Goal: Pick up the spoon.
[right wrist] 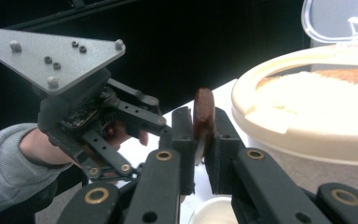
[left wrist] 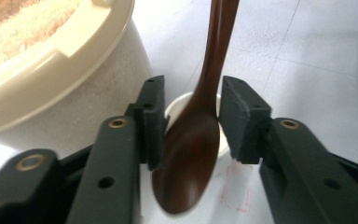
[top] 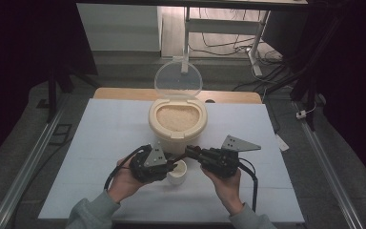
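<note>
A small white cup (top: 177, 173) stands on the white table cover in front of a cream rice container (top: 176, 136). My left gripper (top: 170, 167) is shut on the cup, its pads (left wrist: 154, 122) pressed against both sides of the cup (left wrist: 235, 184). My right gripper (top: 188, 152) is shut on the handle end of a dark brown wooden spoon (right wrist: 203, 115). The spoon (left wrist: 191, 149) slants down, with its bowl over the cup's mouth between my left jaws. I cannot tell whether there is rice in the spoon or the cup.
The rice container (right wrist: 307, 135) is full of pale rice (top: 177, 118), and its clear lid (top: 177, 78) stands open behind it. The white cover (top: 109, 133) lies over a wooden table. Metal rails and cables run along the floor beyond the table.
</note>
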A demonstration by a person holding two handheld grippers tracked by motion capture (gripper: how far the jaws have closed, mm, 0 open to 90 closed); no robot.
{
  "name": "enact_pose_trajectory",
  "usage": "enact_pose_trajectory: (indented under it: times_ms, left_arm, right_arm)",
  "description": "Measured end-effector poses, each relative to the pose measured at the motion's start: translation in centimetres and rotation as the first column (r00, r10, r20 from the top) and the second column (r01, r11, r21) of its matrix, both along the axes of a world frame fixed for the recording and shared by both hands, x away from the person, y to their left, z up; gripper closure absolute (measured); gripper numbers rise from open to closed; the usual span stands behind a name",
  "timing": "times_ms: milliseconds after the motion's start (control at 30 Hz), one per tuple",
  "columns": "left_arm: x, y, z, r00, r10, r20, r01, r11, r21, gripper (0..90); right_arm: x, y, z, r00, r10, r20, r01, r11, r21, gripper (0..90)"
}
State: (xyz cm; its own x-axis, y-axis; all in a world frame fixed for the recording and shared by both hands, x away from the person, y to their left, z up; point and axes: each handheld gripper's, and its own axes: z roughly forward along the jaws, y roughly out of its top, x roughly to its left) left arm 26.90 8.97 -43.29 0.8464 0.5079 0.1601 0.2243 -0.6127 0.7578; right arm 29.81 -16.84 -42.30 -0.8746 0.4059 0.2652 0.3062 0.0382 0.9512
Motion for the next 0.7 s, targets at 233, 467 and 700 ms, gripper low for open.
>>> enact_pose_trajectory:
  times_ms: [233,467,700]
  left_arm:
    - [-0.7,3.4,-0.4,0.996,0.078,-0.045,-0.082,0.9918,-0.099,41.2]
    - [-1.4,7.1,-2.5,0.9838,0.156,-0.088,-0.167,0.9774,-0.131,36.5]
    - [-2.2,10.5,-4.5,0.9657,0.231,-0.118,-0.249,0.9543,-0.166,34.0]
  right_arm:
    - [0.2,-0.6,0.2,0.9995,-0.027,0.013,0.027,1.0,0.0,82.6]
    - [0.4,-1.6,0.7,0.9984,-0.051,0.026,0.051,0.999,0.01,82.7]
    - [0.7,-2.7,1.3,0.9963,-0.078,0.036,0.077,0.997,0.025,82.7]
